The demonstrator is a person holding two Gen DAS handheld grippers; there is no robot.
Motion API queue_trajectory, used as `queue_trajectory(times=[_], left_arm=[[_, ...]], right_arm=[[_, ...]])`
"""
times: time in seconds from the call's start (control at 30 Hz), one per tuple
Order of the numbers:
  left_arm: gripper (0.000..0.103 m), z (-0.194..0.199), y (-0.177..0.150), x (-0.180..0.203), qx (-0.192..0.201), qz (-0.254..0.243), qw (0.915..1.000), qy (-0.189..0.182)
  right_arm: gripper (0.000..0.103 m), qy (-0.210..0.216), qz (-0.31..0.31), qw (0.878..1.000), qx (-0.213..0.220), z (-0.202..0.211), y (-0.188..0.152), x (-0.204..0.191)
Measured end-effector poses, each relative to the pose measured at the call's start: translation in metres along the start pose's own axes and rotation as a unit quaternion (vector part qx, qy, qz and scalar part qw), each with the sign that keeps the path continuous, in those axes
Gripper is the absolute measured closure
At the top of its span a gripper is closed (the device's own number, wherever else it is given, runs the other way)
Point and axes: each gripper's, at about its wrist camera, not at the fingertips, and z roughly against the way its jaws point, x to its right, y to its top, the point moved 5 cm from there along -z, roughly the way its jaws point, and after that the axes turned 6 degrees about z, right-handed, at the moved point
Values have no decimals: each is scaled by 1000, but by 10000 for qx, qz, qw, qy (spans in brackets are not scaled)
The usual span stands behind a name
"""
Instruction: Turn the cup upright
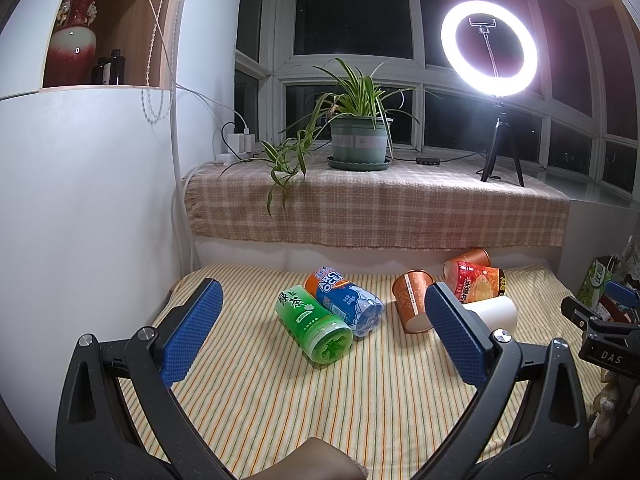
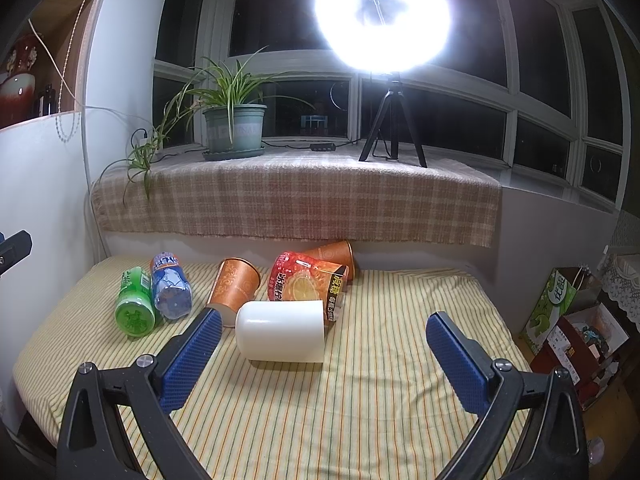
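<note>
still at approach: white cup (image 2: 280, 330) lying sideways on striped cloth (image 2: 360, 400). right gripper (image 2: 324, 334) and left gripper (image 1: 324, 312) wide open, empty. next probably: close around cup, tilt upright.

Blue bottle (image 1: 347, 300) label: "ARCTIC OCEAN", partly hidden. Green bottle (image 1: 314, 322): "绿茶". Black mount (image 1: 608, 354): "DAS". Green carton (image 2: 554, 304): "优酸".
</note>
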Motion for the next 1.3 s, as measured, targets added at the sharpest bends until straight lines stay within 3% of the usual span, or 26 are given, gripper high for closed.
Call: queue_trajectory(times=[1.03,1.17,1.3], left_arm=[[1,-19,-9,-2,-268,110,9995,-89],[1,-34,-14,-10,-568,296,9977,-216],[1,-65,-26,-27,-1224,719,9891,-391]], right_arm=[[0,-13,14,10000,-93,-11,-7,0],[0,-21,2,9999,-126,-11,-7,0],[0,-32,-25,9999,-157,-10,-9,0]])
